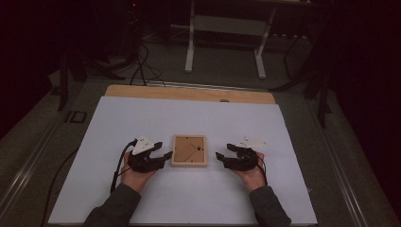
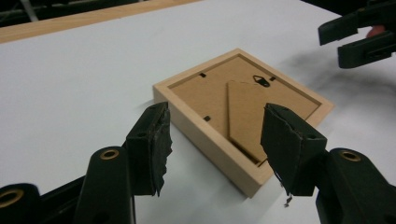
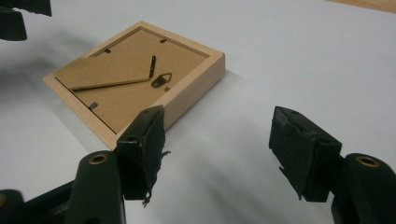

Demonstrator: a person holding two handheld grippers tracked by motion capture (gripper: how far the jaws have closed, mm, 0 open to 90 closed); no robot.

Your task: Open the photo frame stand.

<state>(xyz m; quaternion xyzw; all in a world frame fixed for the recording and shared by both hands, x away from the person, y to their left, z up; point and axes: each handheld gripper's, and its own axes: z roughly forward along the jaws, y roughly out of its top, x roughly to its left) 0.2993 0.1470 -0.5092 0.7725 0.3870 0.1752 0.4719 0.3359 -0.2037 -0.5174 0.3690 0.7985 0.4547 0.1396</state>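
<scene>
Closing on that picture frame (image 1: 189, 150) could skid it across the white sheet (image 1: 118, 118) (it lies face-down, mid-table, between both tools). Your left gripper (image 1: 163, 150) and right gripper (image 1: 223, 154) gape open, holding nothing; a one-sided nudge would twist it.

Overhead view faces forward; both gripper views closely share the frame (image 1: 189, 150).

My small square wooden picture frame (image 1: 189, 150) lies flat, face down, just below the middle of the high view, its brown backing board, folded-down stand and metal hanger facing up.
</scene>
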